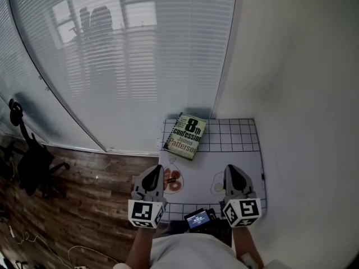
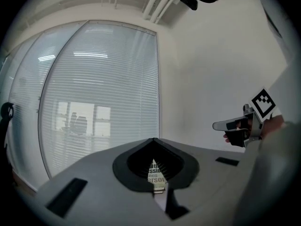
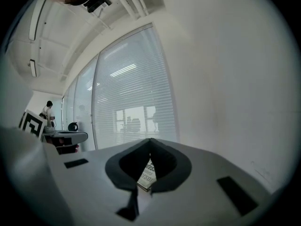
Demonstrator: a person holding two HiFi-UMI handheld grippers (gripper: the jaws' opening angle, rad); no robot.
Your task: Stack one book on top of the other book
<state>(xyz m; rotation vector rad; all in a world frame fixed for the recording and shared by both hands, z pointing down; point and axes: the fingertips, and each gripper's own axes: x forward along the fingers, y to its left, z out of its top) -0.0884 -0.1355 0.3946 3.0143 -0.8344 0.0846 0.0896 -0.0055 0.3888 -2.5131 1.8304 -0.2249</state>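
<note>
One book [image 1: 185,134], two tools [image 1: 153,170] [image 1: 234,170], one gridded mat [image 1: 233,136].

The book [image 1: 185,135] lies far left on the bench [image 1: 241,172]; nearer, the left gripper [image 1: 152,178] and right gripper [image 1: 235,177] hang side by side.

Left claw [image 1: 151,179] and right claw [image 1: 236,179] closed, empty, side by side, level.
</note>
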